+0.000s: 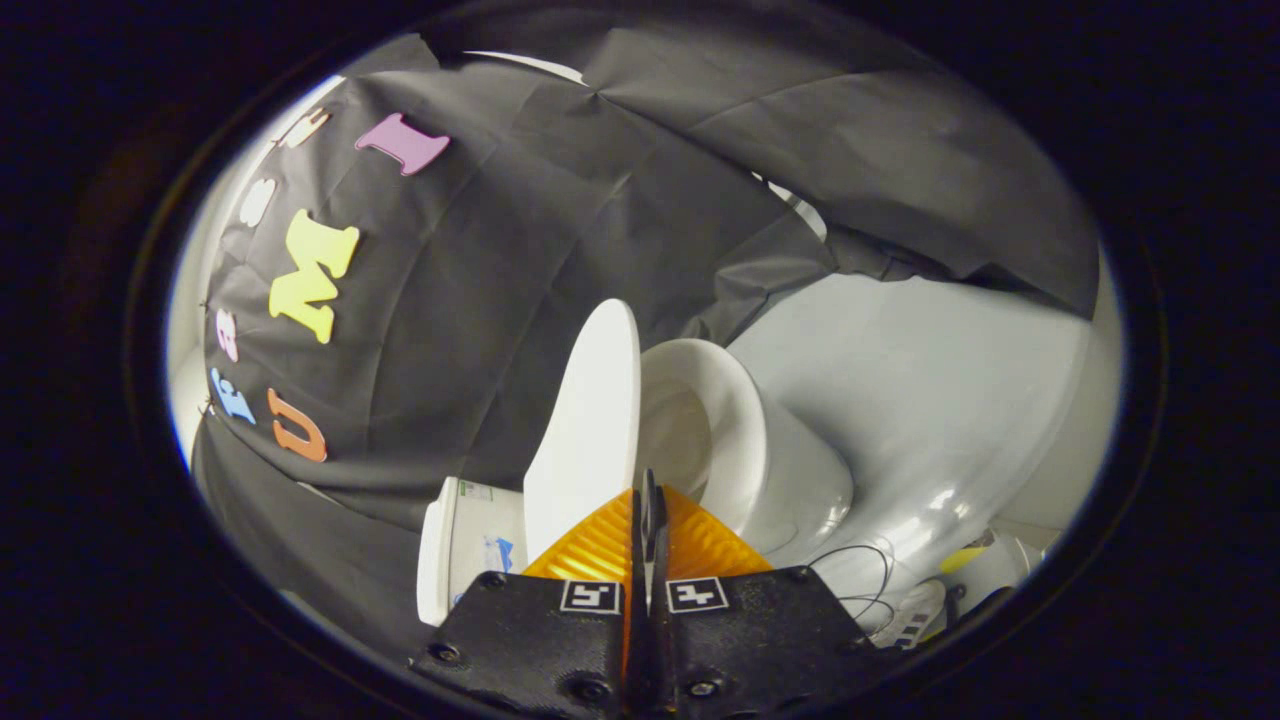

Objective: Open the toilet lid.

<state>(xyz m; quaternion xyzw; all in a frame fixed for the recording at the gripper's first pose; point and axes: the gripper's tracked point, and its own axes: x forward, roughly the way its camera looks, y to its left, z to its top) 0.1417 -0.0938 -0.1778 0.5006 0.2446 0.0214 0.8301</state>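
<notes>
Toilet lid (590,420) stands raised at the centre of the frame, just ahead of the fingers (607,548), with its edge turned to the camera. To its right the toilet bowl (745,440) is uncovered, and the seat ring seems to stay down on it. The tank (465,545) is at the lower left, behind the lid. The gripper (647,500) is clenched: its fingers are pressed together and nothing is between them. The tips are very near the lower edge of the lid; I cannot tell if they touch it.

I judge that the lid is almost fully open, but it is perhaps not yet leaning on the tank. If it is left before the balance point, it can fall back on the bowl with a bang. A push that is too strong can knock it hard against the tank. The closed tips can also slip off the smooth edge. Thin cables (860,580) and a shoe (915,612) lie on the floor at the lower right and could catch the gripper.
</notes>
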